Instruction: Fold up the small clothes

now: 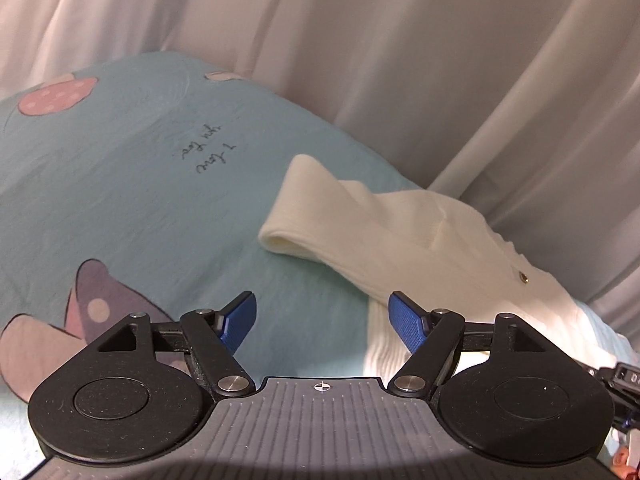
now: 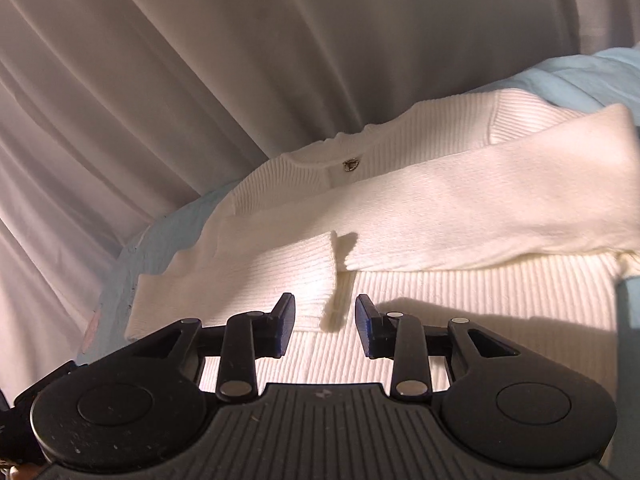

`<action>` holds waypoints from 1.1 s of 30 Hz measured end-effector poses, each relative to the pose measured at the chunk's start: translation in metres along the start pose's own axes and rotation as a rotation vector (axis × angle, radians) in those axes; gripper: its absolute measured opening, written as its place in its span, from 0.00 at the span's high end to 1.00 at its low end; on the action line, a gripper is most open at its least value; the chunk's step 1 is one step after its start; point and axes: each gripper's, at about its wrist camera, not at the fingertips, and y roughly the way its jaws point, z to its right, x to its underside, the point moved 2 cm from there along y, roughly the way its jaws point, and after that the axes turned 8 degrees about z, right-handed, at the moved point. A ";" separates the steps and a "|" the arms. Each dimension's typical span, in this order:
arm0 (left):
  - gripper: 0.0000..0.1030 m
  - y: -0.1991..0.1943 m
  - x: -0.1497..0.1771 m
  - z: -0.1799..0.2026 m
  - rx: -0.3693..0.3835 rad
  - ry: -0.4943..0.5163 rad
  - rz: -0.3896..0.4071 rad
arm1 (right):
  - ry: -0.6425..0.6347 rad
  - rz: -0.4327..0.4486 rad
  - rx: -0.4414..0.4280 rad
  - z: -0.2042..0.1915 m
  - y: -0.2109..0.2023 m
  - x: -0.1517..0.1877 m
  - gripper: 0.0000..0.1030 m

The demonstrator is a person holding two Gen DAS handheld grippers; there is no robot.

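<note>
Cream ribbed cardigan (image 2: 440, 216) is lying soft and floppy; both the left gripper (image 1: 322, 322) and right gripper (image 2: 326, 322) are hovering with fingers apart, empty; the cuff (image 2: 320, 280) at twelve o'clock looks best to pinch.

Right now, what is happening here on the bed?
A person with a gripper in each hand is folding a small white cardigan on a light blue bedsheet. Both sleeves already lie across its front. The left gripper is open and empty over the sheet. The right gripper is open above the sleeve cuff, holding nothing.
</note>
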 end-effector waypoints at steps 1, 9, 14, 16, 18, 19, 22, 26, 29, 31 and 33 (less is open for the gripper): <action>0.23 0.000 0.002 0.000 -0.009 0.013 -0.005 | -0.018 -0.007 0.009 -0.003 0.007 0.000 0.68; 0.23 -0.003 0.007 0.000 0.015 0.041 -0.013 | -0.157 0.009 0.007 -0.027 0.024 0.000 0.94; 0.23 0.004 0.005 0.018 0.035 0.108 -0.005 | -0.233 0.275 0.082 -0.028 -0.032 -0.034 0.95; 0.23 0.008 0.004 0.026 0.034 0.145 0.005 | -0.240 0.300 0.159 -0.011 -0.043 -0.043 0.95; 0.23 0.014 0.005 0.035 0.048 0.178 0.006 | -0.202 0.257 0.211 0.017 -0.044 -0.047 0.94; 0.23 0.019 0.005 0.039 0.049 0.192 0.000 | -0.154 0.234 0.217 0.032 -0.043 -0.047 0.93; 0.23 0.031 0.005 0.049 0.055 0.224 -0.012 | -0.076 0.222 0.235 0.059 -0.047 -0.043 0.93; 0.23 0.038 0.003 0.057 0.066 0.252 -0.010 | -0.018 0.190 0.195 0.074 -0.048 -0.035 0.83; 0.23 0.041 0.004 0.058 0.068 0.274 -0.008 | 0.013 0.172 0.191 0.077 -0.041 -0.030 0.77; 0.23 0.044 0.004 0.057 0.060 0.281 -0.015 | 0.004 0.177 0.200 0.074 -0.039 -0.028 0.77; 0.23 0.045 0.005 0.056 0.059 0.278 -0.019 | -0.021 0.179 0.216 0.071 -0.036 -0.027 0.76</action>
